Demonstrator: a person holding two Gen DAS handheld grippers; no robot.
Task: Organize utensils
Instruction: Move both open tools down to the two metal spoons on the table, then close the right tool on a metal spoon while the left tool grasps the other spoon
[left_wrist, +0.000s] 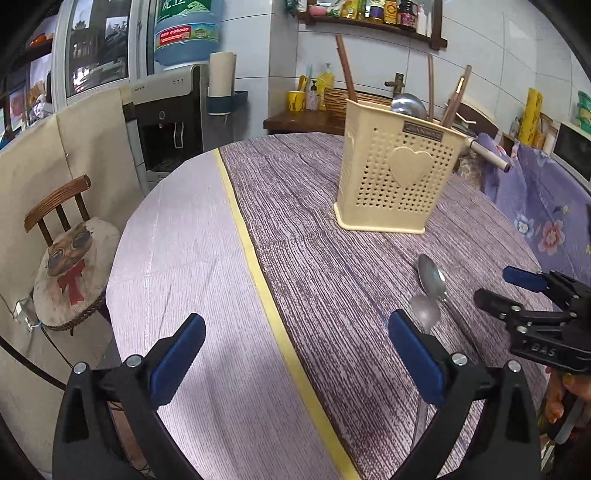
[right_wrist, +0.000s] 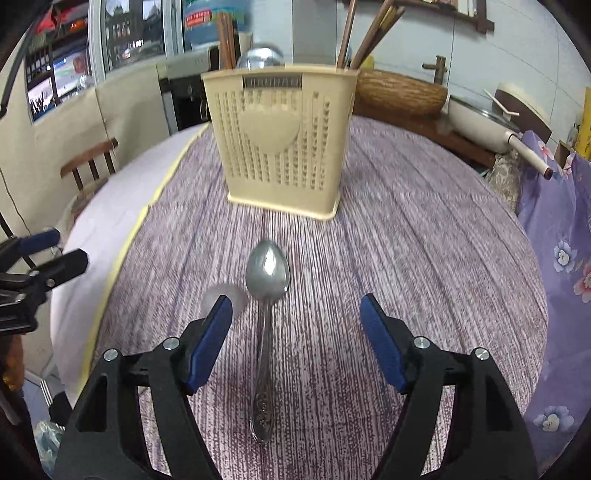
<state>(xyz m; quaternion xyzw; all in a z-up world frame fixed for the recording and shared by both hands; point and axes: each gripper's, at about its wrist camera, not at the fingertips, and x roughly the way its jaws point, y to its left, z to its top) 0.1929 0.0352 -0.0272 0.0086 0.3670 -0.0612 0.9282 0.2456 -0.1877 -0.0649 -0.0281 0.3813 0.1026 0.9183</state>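
A metal spoon (right_wrist: 266, 295) lies on the purple tablecloth (right_wrist: 406, 240), bowl toward a cream perforated utensil holder (right_wrist: 280, 140) that holds chopsticks and a ladle. A second spoon's bowl (right_wrist: 236, 291) shows blurred behind my right gripper's left finger. My right gripper (right_wrist: 295, 332) is open and straddles the spoon's handle from above. In the left wrist view both spoons (left_wrist: 430, 280) lie just right of my open, empty left gripper (left_wrist: 295, 354), with the holder (left_wrist: 399, 173) beyond. The right gripper (left_wrist: 502, 288) shows at the right edge.
The table is round, with a pale cloth and a yellow strip (left_wrist: 251, 251) on its left half. A wooden chair with a cushion (left_wrist: 70, 273) stands left of it. A counter with a basket (right_wrist: 399, 92) and a pan (right_wrist: 480, 122) lies behind.
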